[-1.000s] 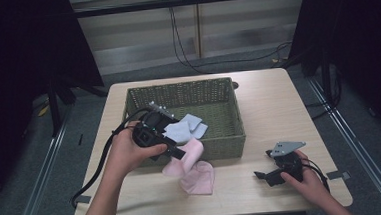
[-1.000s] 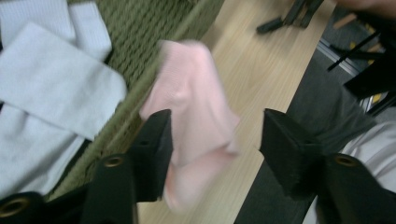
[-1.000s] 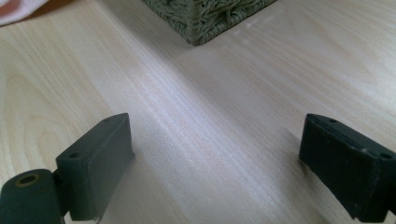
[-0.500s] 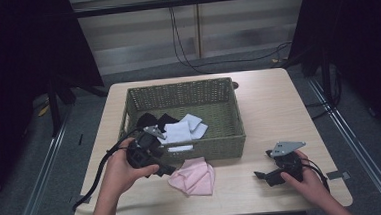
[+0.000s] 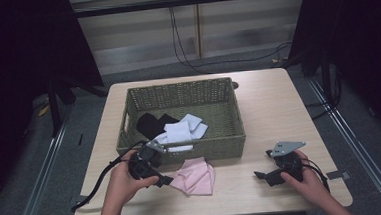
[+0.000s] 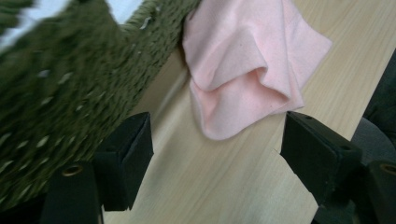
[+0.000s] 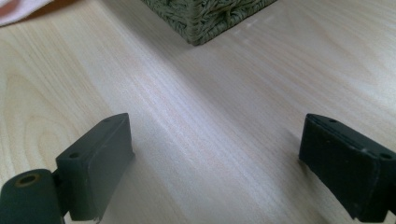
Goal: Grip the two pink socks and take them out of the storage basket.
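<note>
Pink cloth (image 6: 243, 70) beyond left claw (image 6: 215, 149).

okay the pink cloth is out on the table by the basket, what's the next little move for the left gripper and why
Probably lift the left gripper away toward the basket for another piece. Its jaws have just been opening and stand apart with nothing between them, and the pink cloth lies loose on the table, while white and black pieces remain inside the basket.

A woven basket (image 5: 180, 95) stands mid-counter (image 5: 278, 107) toward the far edge, holding white cloths (image 5: 182, 131) and a black cloth (image 5: 149, 124).
</note>
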Demonstrator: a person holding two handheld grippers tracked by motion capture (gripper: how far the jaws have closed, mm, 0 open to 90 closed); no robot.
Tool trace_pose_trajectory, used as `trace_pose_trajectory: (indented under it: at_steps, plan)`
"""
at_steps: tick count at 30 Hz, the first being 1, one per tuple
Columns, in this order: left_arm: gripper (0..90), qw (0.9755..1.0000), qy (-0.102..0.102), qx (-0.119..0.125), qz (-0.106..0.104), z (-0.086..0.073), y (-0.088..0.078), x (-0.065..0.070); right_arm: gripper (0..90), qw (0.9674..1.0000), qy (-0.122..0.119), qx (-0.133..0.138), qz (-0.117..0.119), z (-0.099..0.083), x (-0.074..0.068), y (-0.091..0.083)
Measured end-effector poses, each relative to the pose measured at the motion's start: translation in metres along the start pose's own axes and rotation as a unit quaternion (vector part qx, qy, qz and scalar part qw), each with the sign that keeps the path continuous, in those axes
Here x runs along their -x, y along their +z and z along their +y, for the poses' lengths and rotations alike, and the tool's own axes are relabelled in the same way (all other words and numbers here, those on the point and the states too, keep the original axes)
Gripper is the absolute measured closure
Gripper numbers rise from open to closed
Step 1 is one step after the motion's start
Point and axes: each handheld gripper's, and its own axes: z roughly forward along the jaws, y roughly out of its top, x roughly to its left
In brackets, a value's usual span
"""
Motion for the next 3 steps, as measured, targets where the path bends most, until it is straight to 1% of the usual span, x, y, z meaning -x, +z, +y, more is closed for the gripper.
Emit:
trace_pose_trajectory:
  at_steps: [2, 3]
  plan:
    - [25.3, 1.0, 0.003, -0.003, -0.003, 0.0012, 0.0049, 0.0028, 8.9, 1.0, 0.0, 0.0, 0.0, 0.0, 0.0, 0.0]
    - [25.5, 1.0, 0.004, 0.0, -0.004, 0.0022, 0.008, 0.0047, 8.9, 1.0, 0.0, 0.0, 0.0, 0.0, 0.0, 0.0]
